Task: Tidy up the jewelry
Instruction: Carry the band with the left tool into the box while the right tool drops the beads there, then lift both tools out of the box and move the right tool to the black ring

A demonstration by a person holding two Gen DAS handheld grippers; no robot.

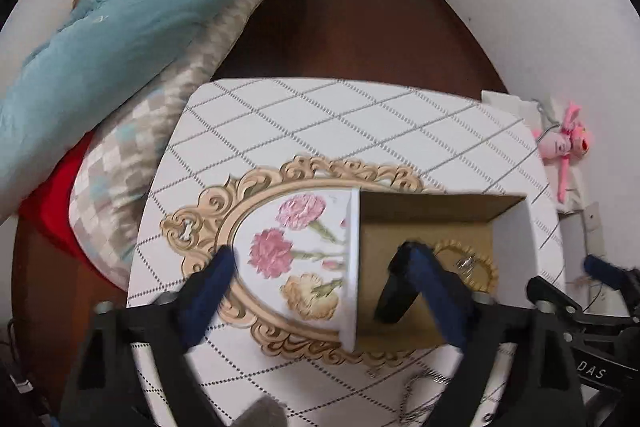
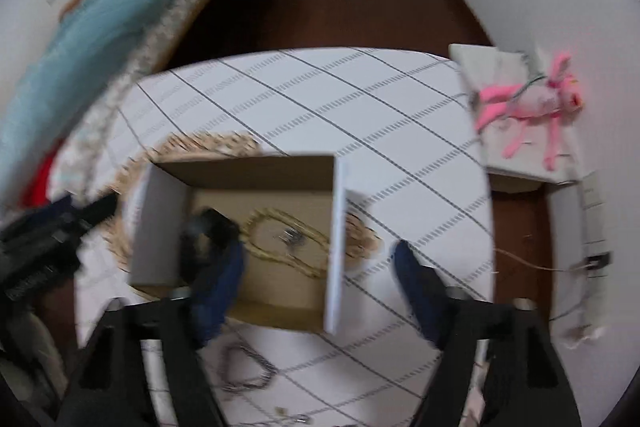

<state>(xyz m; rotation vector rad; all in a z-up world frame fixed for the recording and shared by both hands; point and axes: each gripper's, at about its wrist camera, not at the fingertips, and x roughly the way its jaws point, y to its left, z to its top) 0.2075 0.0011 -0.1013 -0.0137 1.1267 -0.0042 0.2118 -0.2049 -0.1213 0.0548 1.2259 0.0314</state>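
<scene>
An open cardboard box [image 1: 424,223] [image 2: 256,171] stands on the patterned table [image 1: 360,115] [image 2: 360,99]. Inside lie a gold bangle [image 1: 486,261] [image 2: 280,219] and a small silver piece [image 1: 466,261] [image 2: 292,238]. A silver chain [image 2: 244,367] [image 1: 420,383] lies on the table in front of the box. My left gripper [image 1: 332,287] is open, straddling the box's left wall, one finger inside. My right gripper [image 2: 320,267] is open, straddling the box's right wall, its left finger inside.
A bed with a blue duvet [image 1: 120,27] [image 2: 80,27] stands to the left. A pink plush toy [image 1: 564,143] [image 2: 532,103] lies on a white stand at the right. More small jewelry [image 2: 296,417] lies near the table's front edge.
</scene>
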